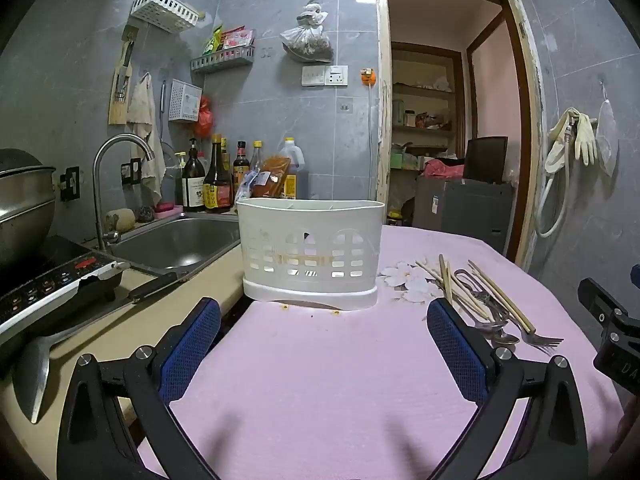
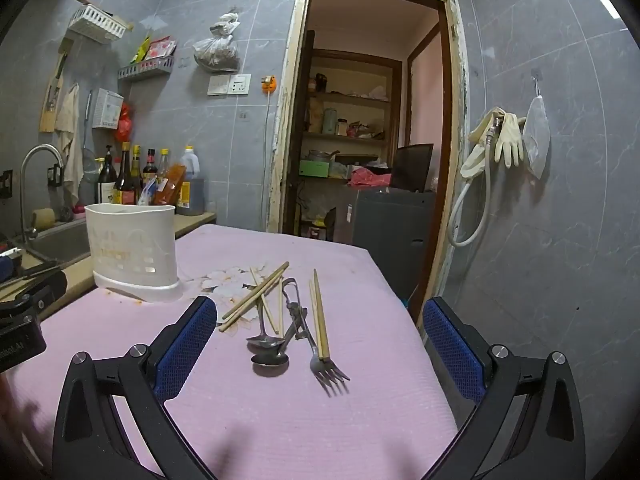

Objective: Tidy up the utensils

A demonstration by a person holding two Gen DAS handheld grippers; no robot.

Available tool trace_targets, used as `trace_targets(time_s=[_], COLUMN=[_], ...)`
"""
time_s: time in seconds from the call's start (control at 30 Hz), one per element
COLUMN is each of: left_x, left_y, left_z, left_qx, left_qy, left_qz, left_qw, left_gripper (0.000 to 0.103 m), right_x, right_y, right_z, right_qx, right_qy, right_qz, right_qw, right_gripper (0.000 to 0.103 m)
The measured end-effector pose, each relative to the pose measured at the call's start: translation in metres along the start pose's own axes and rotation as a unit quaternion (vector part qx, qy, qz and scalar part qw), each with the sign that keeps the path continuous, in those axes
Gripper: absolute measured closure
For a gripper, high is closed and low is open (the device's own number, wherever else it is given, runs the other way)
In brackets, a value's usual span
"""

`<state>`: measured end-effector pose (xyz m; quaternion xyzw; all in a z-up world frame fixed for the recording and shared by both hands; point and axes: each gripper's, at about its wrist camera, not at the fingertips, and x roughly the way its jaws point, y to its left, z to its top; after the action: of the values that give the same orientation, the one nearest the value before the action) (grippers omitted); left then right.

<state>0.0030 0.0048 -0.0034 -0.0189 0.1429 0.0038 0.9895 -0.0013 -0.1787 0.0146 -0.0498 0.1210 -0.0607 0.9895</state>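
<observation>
We read this as the very start: nothing sorted yet, no utensil lifted, both tools hovering over the pink-covered tabletop [image 1: 320,380]. Going left to right: the sink [image 1: 176,240] and tap sit off the tabletop's left edge, not part of the job. Next, the white slotted utensil holder [image 1: 310,254] stands upright near the tabletop's back-left edge, right in front of the left tool [image 1: 324,344]; from here its top compartments look empty, though we cannot see down inside. The left tool is spread as wide as it goes, blue pads apart, pinching nothing, touching nothing. Further right lies the loose heap: wooden chopsticks [image 2: 256,298] crossed over each other, two spoons [image 2: 269,354] with bowls toward us, some folded metal piece we cannot identify, one more chopstick pair [image 2: 320,316] lying alongside a fork [image 2: 326,372], tines toward us. All flat on the tabletop, touching or overlapping, well apart from the holder. The right tool [image 2: 320,344] faces this heap, also spread fully, empty, pads clear of everything. Next move, in our judgement: the right tool drops onto one piece at the heap's edge, likely the fork or the chopstick pair beside it, and pinches it. The items lie flat and thin, so a low approach is needed, and neighbours may drag along.
</observation>
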Motion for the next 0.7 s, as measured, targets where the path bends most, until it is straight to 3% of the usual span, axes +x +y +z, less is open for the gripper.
trace_targets(time_s=[0.7], left_x=[-0.0006], left_y=[-0.0002], left_z=[0.0005], left_qx=[0.001], left_qy=[0.000], left_qz=[0.000], left_qw=[1.0000], left_gripper=[0.002], right_x=[0.0014], right_y=[0.0016], right_z=[-0.0007], right_qx=[0.000], right_qy=[0.000], right_qz=[0.002], right_qw=[1.000], right_gripper=[0.000])
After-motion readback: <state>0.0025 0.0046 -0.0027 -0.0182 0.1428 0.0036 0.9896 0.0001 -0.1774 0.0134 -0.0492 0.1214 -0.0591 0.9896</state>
